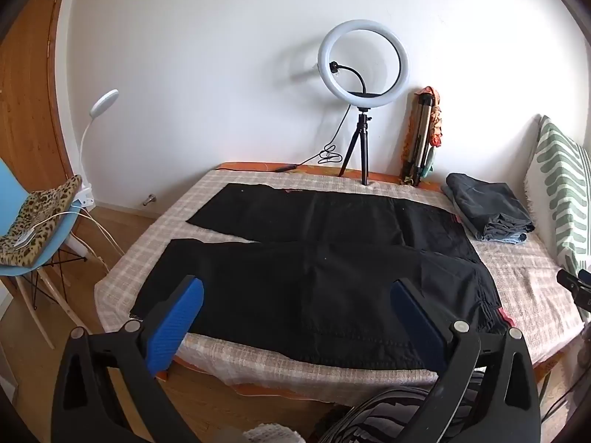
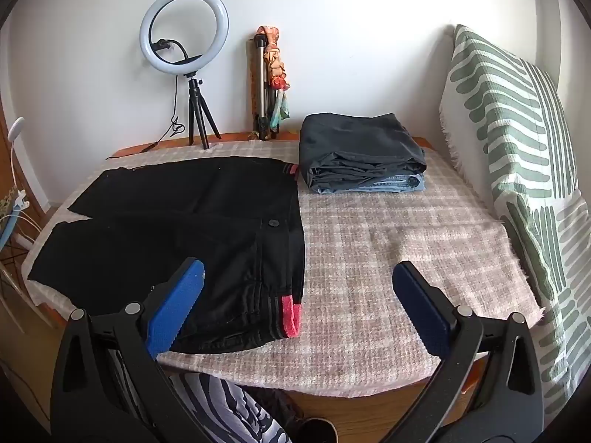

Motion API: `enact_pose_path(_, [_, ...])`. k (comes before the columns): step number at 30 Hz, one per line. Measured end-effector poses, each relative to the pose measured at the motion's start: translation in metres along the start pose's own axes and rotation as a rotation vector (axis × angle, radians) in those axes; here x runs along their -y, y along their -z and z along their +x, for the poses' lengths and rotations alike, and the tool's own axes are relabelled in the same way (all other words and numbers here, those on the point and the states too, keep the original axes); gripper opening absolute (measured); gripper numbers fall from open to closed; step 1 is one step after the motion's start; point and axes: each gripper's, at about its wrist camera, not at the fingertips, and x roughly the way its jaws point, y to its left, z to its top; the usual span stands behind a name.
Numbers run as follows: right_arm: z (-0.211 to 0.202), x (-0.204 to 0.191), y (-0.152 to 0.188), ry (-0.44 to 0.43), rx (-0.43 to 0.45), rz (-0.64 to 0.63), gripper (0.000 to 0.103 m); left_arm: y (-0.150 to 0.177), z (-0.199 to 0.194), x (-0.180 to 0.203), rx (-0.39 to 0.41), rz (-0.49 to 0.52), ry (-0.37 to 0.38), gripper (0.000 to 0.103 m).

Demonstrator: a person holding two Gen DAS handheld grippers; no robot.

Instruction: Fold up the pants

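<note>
The black pants (image 1: 317, 269) lay flat and unfolded across the checked tablecloth (image 2: 388, 243), waistband toward the stack of folded pants (image 2: 360, 155). Both the left gripper (image 1: 297, 288) and right gripper (image 2: 298, 269) hung wide apart, empty. I judged folding hadn't begun; next, grasp the near leg's edge.

bare cloth (image 2: 388, 243) right of pants (image 2: 192, 221), folded stack (image 2: 362, 155) behind
</note>
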Motion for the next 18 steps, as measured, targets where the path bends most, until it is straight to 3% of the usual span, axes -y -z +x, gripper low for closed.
enact_pose_path(18, [0.001, 0.001, -0.002, 0.003, 0.001, -0.005, 0.103, -0.007, -0.005, -0.003, 0.018, -0.003, -0.019, 0.103])
